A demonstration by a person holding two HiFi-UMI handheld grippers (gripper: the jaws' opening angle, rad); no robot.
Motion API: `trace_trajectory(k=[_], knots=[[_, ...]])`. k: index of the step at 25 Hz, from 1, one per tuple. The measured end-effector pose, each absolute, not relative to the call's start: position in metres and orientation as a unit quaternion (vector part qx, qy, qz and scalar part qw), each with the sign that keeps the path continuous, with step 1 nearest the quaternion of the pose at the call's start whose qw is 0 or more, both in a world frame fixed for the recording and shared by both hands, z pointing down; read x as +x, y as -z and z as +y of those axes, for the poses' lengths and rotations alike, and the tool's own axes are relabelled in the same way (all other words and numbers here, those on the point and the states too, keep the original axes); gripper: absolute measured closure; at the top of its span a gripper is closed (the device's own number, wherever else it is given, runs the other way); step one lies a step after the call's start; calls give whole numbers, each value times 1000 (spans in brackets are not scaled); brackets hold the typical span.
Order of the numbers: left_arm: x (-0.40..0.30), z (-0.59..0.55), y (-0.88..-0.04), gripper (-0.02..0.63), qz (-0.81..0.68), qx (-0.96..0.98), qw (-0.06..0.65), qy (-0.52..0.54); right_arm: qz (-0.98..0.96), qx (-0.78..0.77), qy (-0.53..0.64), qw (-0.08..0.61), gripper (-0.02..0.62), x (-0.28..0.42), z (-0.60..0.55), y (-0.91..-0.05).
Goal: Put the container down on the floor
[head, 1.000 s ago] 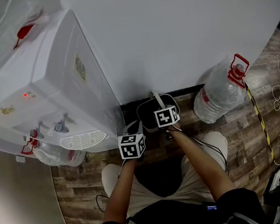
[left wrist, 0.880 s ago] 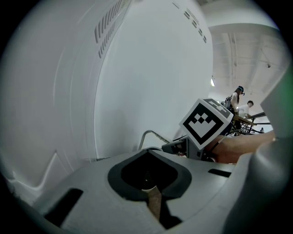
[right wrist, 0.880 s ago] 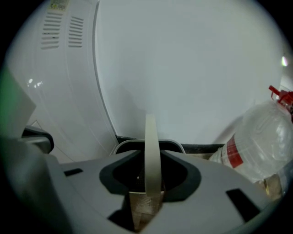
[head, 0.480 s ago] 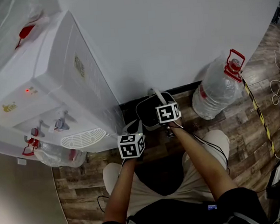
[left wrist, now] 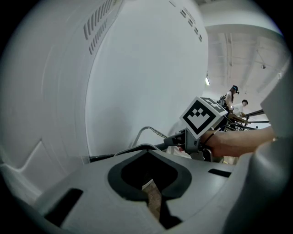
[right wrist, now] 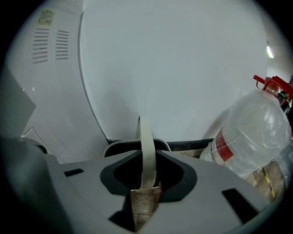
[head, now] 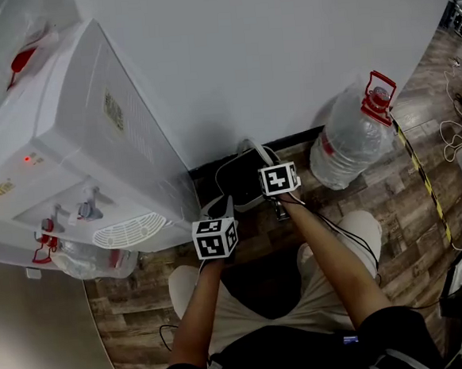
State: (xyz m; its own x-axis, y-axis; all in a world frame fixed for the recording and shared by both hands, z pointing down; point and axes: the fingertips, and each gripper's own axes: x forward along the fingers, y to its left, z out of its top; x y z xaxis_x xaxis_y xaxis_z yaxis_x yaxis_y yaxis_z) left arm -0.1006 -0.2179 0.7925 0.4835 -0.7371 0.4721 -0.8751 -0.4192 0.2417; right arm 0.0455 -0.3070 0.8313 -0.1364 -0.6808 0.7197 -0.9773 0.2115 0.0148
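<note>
The container (head: 232, 176), a dark tub with a pale rim, stands on the wood floor against the wall's base. Its pale handle (right wrist: 146, 151) rises upright and runs down between my right gripper's (right wrist: 145, 201) jaws. Those jaws have just been closing but stand apart, and the pads do not press the handle. In the head view the right gripper (head: 265, 186) sits at the tub's right edge. My left gripper (left wrist: 153, 201) hovers near the tub's rim (left wrist: 137, 148), open by a narrow gap with nothing in it. The left gripper (head: 225, 205) is below and left of the tub.
A white water dispenser (head: 76, 144) stands close on the left. A large clear water bottle (head: 351, 142) with a red cap leans on the floor to the right. The white wall (head: 284, 48) is directly behind the container. The person's knees and cables lie below.
The right gripper has shifted a little to the right, so more of the container shows to the left of its cube. The left gripper has stayed put.
</note>
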Motion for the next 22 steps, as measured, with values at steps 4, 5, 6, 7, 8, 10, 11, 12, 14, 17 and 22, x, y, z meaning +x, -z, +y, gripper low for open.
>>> trace_trajectory(k=[4, 5, 6, 7, 8, 10, 11, 12, 14, 17, 22], knots=[[-94, -220, -796, 591, -478, 833, 234, -152, -706, 586, -266, 294, 494, 54, -305, -833], [-92, -220, -797, 591, -476, 834, 234, -153, -700, 591, -280, 286, 492, 57, -303, -836], [-90, -220, -798, 591, -474, 834, 235, -154, -695, 594, -294, 280, 492, 60, -302, -838], [-88, -220, -799, 591, -472, 835, 236, -155, -691, 596, -303, 275, 492, 62, -301, -840], [-86, -219, -801, 591, -470, 836, 237, -156, -688, 597, -307, 273, 492, 63, -300, -841], [-83, -218, -805, 591, -465, 837, 240, -159, -684, 601, -312, 272, 492, 66, -299, -842], [-81, -218, -806, 591, -463, 838, 241, -160, -680, 603, -316, 272, 492, 68, -297, -843], [-80, -217, -808, 591, -460, 839, 241, -161, -679, 604, -320, 270, 492, 69, -296, -843], [-77, -217, -810, 591, -457, 840, 242, -162, -683, 601, -326, 255, 492, 68, -297, -842], [-76, -217, -812, 591, -453, 842, 244, -163, -672, 610, -331, 257, 492, 77, -292, -845], [-69, -218, -818, 591, -444, 846, 249, -162, -662, 620, -337, 250, 494, 87, -287, -849]])
